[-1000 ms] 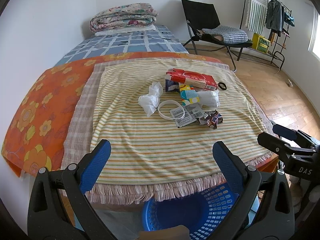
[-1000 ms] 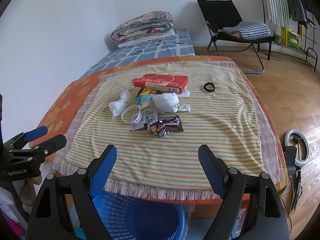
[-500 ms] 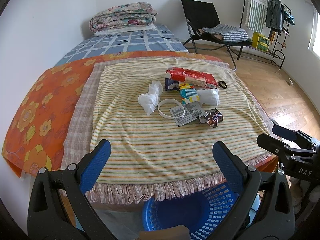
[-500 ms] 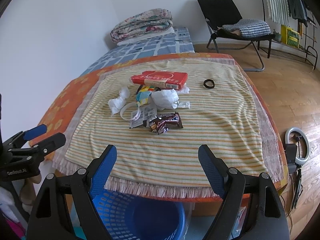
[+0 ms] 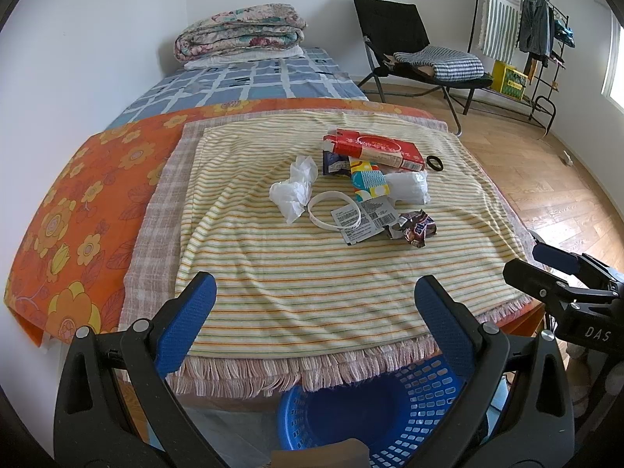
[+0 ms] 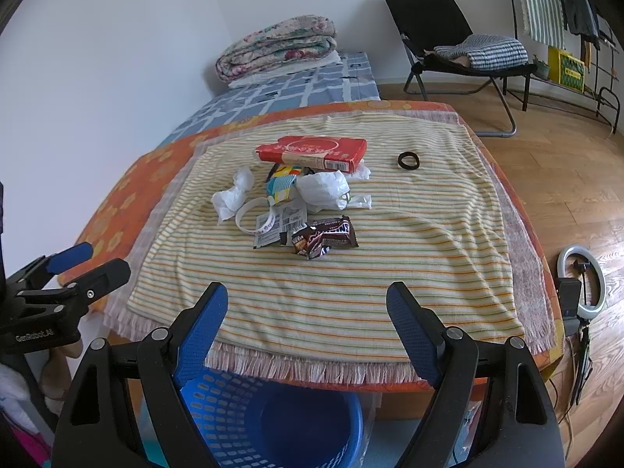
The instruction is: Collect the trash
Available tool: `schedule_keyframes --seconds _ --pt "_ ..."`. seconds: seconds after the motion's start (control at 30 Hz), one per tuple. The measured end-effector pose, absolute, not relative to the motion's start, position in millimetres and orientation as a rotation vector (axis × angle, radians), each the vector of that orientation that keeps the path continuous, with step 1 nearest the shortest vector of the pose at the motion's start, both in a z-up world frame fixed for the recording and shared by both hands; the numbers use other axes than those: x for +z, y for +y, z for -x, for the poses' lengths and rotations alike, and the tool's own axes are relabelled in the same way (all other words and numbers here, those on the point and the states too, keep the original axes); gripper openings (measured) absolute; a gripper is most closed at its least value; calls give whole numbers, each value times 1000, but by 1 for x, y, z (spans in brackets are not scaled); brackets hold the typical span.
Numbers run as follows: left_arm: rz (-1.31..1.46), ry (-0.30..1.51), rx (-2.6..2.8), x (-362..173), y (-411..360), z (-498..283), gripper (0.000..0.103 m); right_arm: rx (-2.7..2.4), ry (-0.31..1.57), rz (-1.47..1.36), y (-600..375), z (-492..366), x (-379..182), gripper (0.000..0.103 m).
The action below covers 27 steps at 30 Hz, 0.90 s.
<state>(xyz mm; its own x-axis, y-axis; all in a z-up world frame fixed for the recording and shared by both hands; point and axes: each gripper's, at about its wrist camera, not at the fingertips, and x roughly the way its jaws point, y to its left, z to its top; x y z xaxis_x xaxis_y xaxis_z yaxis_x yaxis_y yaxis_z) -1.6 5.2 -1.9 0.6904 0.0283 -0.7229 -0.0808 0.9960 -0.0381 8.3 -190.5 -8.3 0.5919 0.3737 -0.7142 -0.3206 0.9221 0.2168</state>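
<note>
A pile of trash lies mid-table on the striped cloth [image 5: 296,273]: a red carton [image 5: 376,150] [image 6: 312,153], crumpled white tissue [image 5: 294,189] [image 6: 232,195], a white plastic bag [image 5: 407,187] [image 6: 323,191], a white ring [image 5: 333,210], paper labels [image 5: 366,216] and a brown candy wrapper [image 5: 415,228] [image 6: 325,238]. A blue basket [image 5: 370,413] [image 6: 273,421] stands below the table's near edge. My left gripper [image 5: 312,323] and right gripper [image 6: 306,323] are open and empty, short of the pile, over the near edge.
A black hair tie [image 6: 408,160] lies right of the pile. An orange floral cloth [image 5: 78,202] covers the table's left part. A bed with folded quilts [image 5: 241,31], a black chair [image 5: 409,46], a clothes rack [image 5: 538,39] and a ring light [image 6: 581,284] stand around.
The right gripper has drifted slightly forward toward the pile. The left gripper has barely moved. Both stay open.
</note>
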Motion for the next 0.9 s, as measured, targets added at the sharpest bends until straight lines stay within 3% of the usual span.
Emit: schedule_keyframes --seconds 0.9 --pt "95 831 83 -17 17 4 103 406 860 -71 -190 -11 -14 83"
